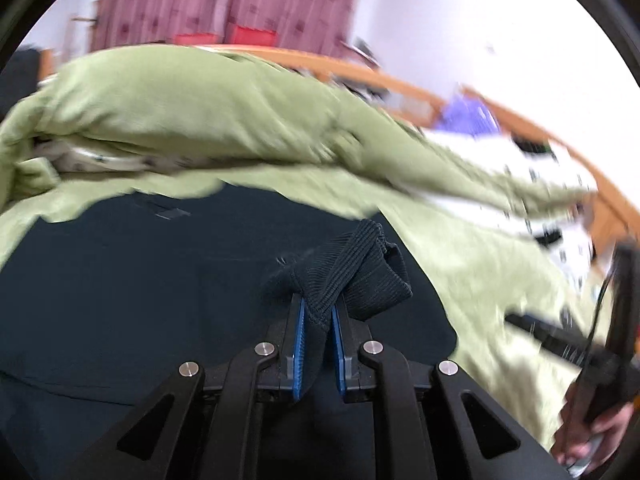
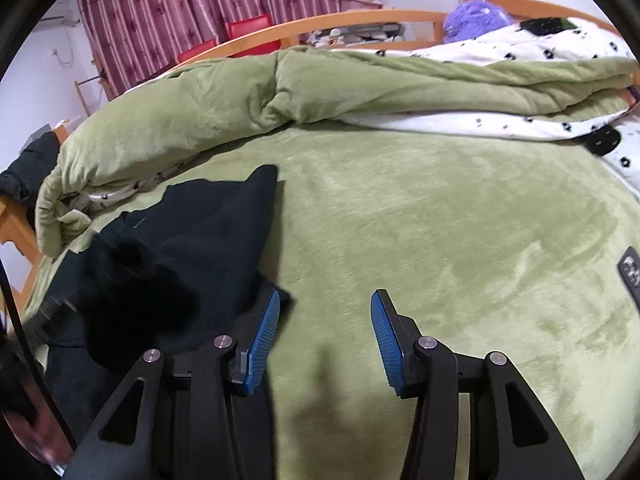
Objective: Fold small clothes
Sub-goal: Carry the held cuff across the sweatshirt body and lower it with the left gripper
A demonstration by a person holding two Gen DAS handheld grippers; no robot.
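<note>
Ahead of the right gripper (image 2: 324, 320), whose fingers stand wide apart with nothing between them, the green bedsheet (image 2: 440, 232) lies flat and bare. The dark garment (image 2: 208, 232) lies just beside and under its left finger, and the rolled green quilt (image 2: 240, 96) walls off the far side. The left gripper's (image 1: 319, 312) fingers are pinched on the garment's ribbed cuff (image 1: 352, 272), with that quilt close ahead.
</note>
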